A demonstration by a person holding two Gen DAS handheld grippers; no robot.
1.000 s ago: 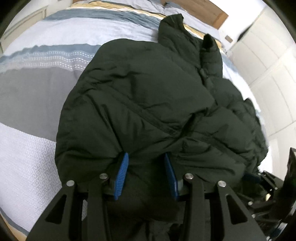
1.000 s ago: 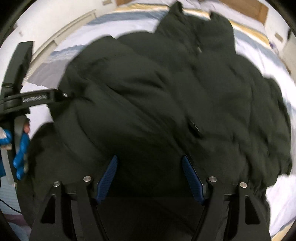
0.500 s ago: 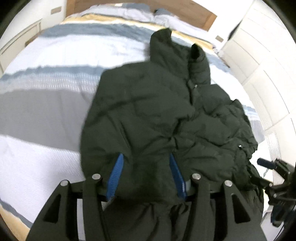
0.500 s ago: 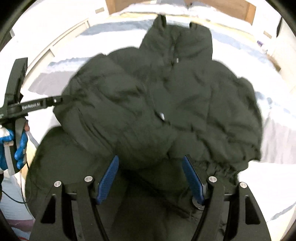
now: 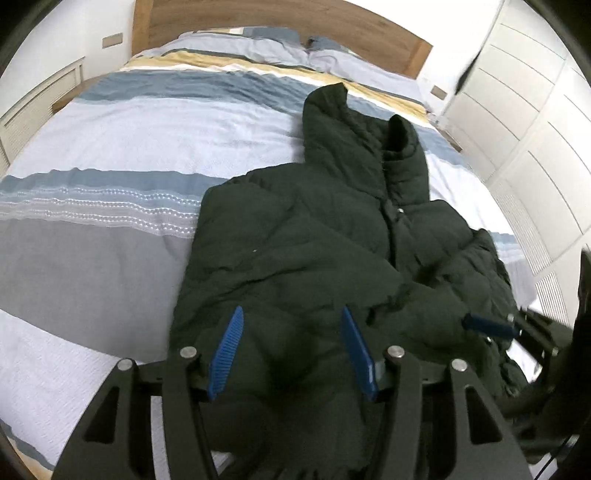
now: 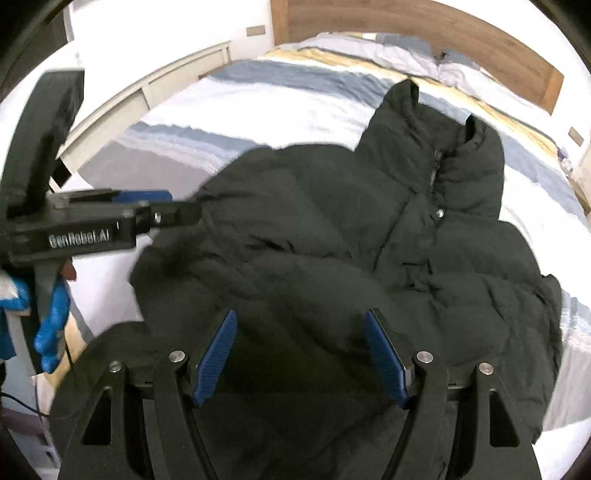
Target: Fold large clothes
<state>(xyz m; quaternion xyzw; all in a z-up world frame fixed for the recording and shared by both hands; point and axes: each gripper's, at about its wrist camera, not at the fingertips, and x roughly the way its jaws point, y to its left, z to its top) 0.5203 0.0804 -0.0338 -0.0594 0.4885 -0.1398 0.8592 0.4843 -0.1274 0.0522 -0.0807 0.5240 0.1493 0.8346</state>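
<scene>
Two grippers hovering over a dark puffer jacket [image 5: 303, 258] on the bed [image 5: 110, 206].
Left gripper [image 5: 291, 347] is widening its jaws above the jacket's near hem, pads pressing on nothing; right gripper [image 6: 301, 354] is holding its jaws released, nothing pinched. Jacket is lying crumpled on the striped bedspread, collar pointing toward the wooden headboard [image 5: 258, 14].
</scene>
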